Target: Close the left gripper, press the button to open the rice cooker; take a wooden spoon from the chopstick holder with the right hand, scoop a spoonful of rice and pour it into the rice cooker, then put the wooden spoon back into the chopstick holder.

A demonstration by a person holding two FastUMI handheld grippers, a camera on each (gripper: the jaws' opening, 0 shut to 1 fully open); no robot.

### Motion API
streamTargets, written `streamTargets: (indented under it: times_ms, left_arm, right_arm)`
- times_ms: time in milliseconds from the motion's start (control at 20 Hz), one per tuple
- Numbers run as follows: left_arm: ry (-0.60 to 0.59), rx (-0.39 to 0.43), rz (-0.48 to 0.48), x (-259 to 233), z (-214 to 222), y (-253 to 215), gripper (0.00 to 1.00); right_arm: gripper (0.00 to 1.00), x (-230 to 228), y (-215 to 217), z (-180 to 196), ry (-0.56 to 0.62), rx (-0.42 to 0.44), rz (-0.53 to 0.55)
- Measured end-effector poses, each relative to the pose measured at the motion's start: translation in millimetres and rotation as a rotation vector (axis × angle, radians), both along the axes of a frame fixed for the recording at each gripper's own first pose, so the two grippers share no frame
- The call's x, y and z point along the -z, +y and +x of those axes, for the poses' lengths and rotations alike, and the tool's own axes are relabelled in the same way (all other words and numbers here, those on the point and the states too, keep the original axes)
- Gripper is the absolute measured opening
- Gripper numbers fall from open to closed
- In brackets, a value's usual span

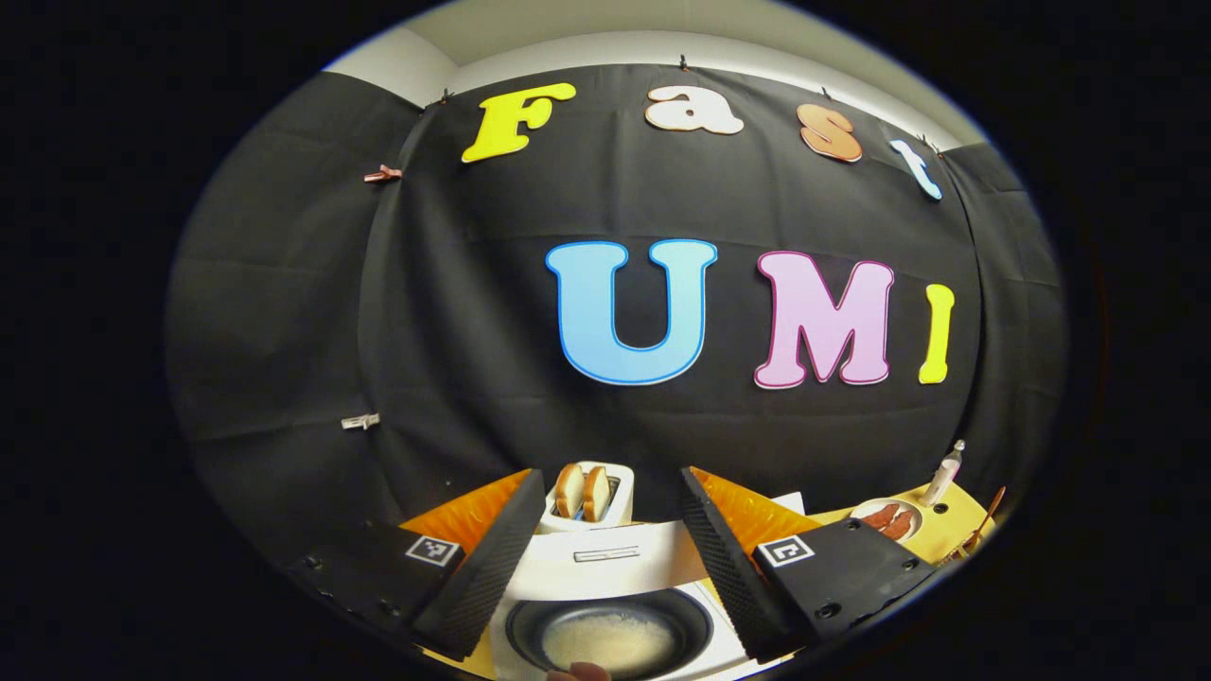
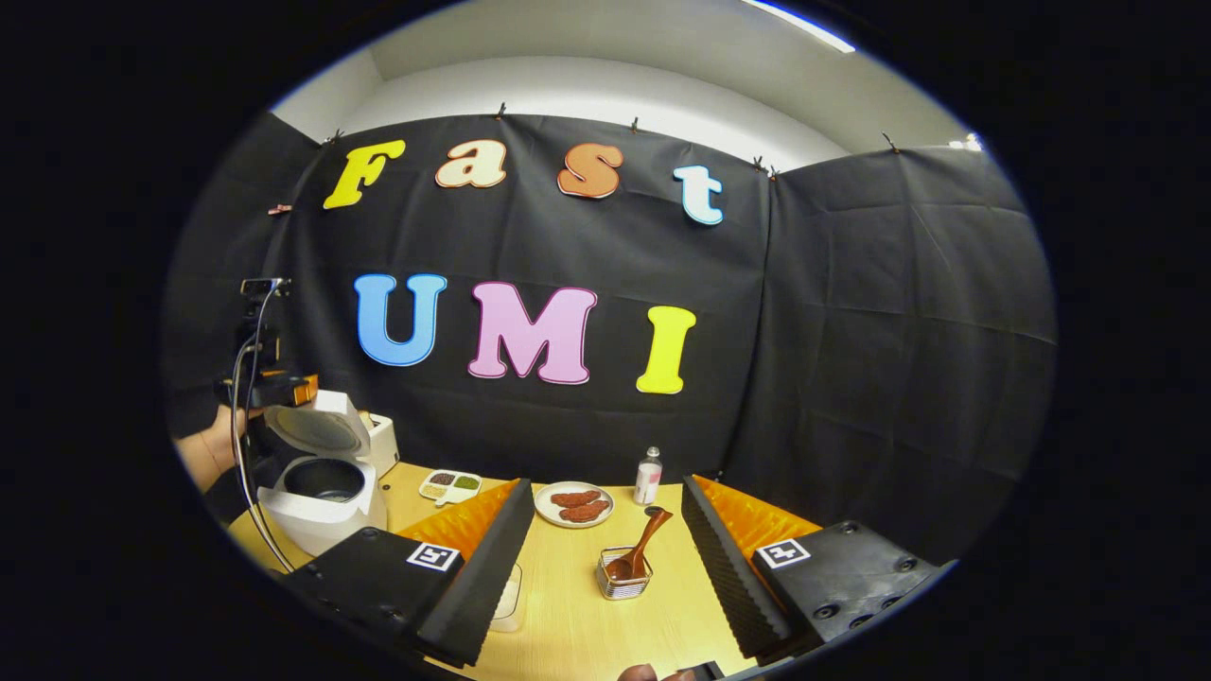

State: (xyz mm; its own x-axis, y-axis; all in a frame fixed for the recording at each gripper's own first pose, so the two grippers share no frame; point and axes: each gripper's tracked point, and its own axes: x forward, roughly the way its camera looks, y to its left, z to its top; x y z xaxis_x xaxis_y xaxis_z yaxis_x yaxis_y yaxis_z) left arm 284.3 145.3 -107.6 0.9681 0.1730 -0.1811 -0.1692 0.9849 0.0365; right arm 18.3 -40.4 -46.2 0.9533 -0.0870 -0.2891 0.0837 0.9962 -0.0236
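The white rice cooker stands right under my left gripper, its lid up and a pale layer in its dark inner pot. That gripper is open and holds nothing. In the right gripper view the cooker is at the far left, with the left gripper and a hand above and behind it. The wooden spoon leans in the wire chopstick holder on the table, just ahead of my right gripper, which is open and holds nothing.
A toaster with two bread slices stands behind the cooker. On the wooden table are a plate of reddish pieces, a small bottle, a divided seasoning tray and a pale cup, half hidden by a finger.
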Motion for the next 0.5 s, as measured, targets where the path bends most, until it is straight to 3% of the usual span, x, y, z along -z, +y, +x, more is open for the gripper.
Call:
streamTargets:
  times_ms: [500]
  left_arm:
    - [0.139, -0.025, -0.036, 85.7, -68.8, -21.3, 0.98]
  right_arm:
    - [0.98, 15.4, -9.9, -17.0, 0.059, -0.022, 0.013]
